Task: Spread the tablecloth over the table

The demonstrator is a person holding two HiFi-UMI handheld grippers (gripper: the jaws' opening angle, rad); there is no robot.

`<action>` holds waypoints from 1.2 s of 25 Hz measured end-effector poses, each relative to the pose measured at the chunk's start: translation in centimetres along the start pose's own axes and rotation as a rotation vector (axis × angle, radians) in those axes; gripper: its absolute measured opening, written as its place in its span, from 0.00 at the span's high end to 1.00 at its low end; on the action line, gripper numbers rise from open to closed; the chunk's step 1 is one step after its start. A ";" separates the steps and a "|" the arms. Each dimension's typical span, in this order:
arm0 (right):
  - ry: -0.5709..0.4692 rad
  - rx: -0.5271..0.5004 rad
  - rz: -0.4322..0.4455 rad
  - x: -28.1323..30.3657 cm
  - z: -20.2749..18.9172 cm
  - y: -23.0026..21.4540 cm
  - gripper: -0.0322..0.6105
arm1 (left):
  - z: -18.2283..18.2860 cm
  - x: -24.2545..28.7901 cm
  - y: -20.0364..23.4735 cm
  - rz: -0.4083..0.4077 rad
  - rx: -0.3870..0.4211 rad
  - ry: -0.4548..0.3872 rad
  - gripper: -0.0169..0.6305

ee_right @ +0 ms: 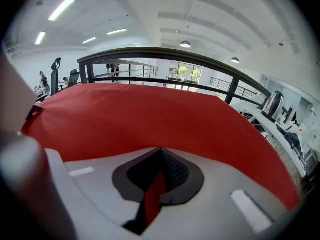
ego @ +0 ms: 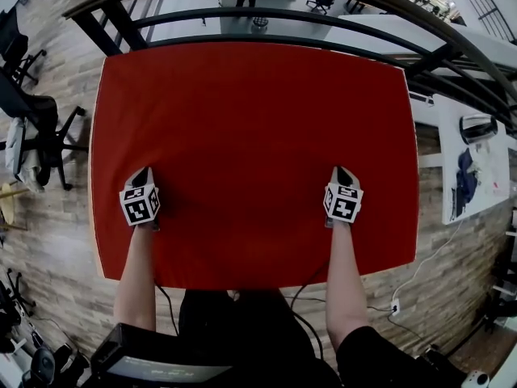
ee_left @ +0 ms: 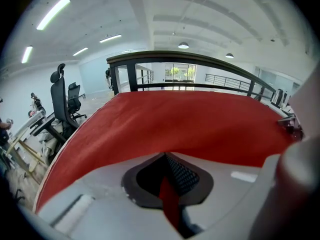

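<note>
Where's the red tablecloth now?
Head view, centre: the red tablecloth lies spread in front of the dark railing, its near part pinched by the left gripper and right gripper.

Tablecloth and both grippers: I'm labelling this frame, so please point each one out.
tablecloth (ego: 258,128), head view, flat middle of the red cloth.
left gripper (ego: 142,174), head view, dark tips shut on the cloth.
right gripper (ego: 344,173), head view, dark tips shut on the cloth.

The tablecloth (ego: 250,136) lies open ahead — black railing (ee_right: 165,51) bars its far edge, office chair (ego: 40,128) crowds left.
</note>
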State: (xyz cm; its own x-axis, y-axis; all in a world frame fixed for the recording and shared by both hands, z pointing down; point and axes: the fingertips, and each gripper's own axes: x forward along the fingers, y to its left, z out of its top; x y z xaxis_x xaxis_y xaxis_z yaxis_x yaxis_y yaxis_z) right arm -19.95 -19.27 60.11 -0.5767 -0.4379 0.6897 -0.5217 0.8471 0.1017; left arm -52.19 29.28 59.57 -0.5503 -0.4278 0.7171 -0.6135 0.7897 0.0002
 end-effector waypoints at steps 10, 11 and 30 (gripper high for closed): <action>0.000 0.011 0.030 2.1 2.1 1.6 0.94 | 2.7 2.3 1.7 0.000 0.044 -0.005 0.96; 0.003 0.010 0.026 2.1 2.2 1.2 0.94 | 3.0 2.6 1.3 -0.003 0.049 -0.006 0.96; -0.011 -0.070 0.024 -5.8 -3.5 -2.3 0.94 | -2.7 -7.7 -0.2 0.097 0.007 -0.068 0.96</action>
State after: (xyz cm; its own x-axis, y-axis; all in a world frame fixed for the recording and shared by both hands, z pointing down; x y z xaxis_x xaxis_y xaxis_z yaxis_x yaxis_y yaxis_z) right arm -13.23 -17.66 58.38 -0.5957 -0.4204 0.6844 -0.4628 0.8761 0.1354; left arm -46.34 33.60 55.90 -0.6442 -0.3786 0.6646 -0.5596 0.8256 -0.0722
